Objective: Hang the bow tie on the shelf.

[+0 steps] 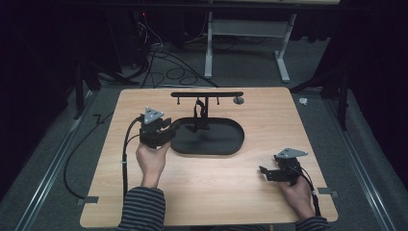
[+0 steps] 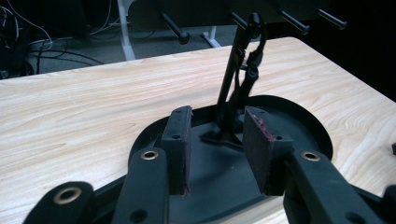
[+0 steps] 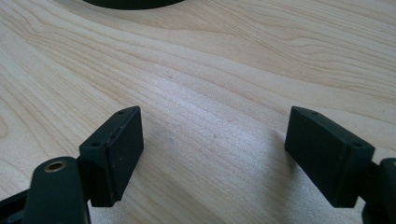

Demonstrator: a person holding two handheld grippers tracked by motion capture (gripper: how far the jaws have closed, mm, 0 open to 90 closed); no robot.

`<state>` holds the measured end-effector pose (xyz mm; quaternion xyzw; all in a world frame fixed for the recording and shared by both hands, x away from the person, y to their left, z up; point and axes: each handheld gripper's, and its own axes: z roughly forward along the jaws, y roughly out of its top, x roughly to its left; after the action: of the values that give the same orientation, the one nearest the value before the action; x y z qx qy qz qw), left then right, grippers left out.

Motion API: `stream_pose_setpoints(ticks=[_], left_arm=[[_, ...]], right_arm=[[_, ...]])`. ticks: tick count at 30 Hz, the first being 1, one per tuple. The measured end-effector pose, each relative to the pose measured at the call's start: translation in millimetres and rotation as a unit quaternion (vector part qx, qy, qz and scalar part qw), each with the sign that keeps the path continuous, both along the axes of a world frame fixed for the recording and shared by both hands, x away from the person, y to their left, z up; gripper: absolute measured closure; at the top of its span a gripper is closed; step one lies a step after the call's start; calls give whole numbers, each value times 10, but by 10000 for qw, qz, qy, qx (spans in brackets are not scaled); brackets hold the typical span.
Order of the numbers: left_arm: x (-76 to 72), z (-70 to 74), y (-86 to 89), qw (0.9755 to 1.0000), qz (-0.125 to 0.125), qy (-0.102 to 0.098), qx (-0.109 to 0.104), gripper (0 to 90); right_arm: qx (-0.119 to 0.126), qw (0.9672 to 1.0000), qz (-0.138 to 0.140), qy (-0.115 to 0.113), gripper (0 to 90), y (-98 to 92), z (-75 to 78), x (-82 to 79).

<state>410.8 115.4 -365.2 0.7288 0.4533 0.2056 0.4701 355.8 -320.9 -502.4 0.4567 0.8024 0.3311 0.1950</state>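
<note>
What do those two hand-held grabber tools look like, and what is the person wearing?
Both the left gripper and the right gripper are black, each topped by a grey three-cornered plate with a black cable trailing off. The flat rectangular pads show reddish edges. Sleeves are dark with light stripes.

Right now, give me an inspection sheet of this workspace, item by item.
Surface: light wooden table, bare across the near half.
Job's things: black stand with an oval base, an upright post and a top bar with pegs; a dark strap-like item hangs on the post.
Clutter: small grey round piece beside the bar's end.
Grippers: left gripper open over the base, the post beyond its pads, nothing held; right gripper open over bare wood, empty.
Cables: one trails from each gripper; more lie on the floor behind the table.
Surroundings: grey carpet, white desk legs, dark room.
</note>
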Motion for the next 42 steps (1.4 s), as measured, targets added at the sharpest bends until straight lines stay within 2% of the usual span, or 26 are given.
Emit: stream_pose_setpoints(ticks=[14,42], left_arm=[[-210,16,190,9999,9,-47,-124,602],[-478,-43,456,9995,143,-80,-265,569]], right_arm=[[0,10000,-1,1,205,0,0,0],[-1,10000,-1,-1,205,1,0,0]])
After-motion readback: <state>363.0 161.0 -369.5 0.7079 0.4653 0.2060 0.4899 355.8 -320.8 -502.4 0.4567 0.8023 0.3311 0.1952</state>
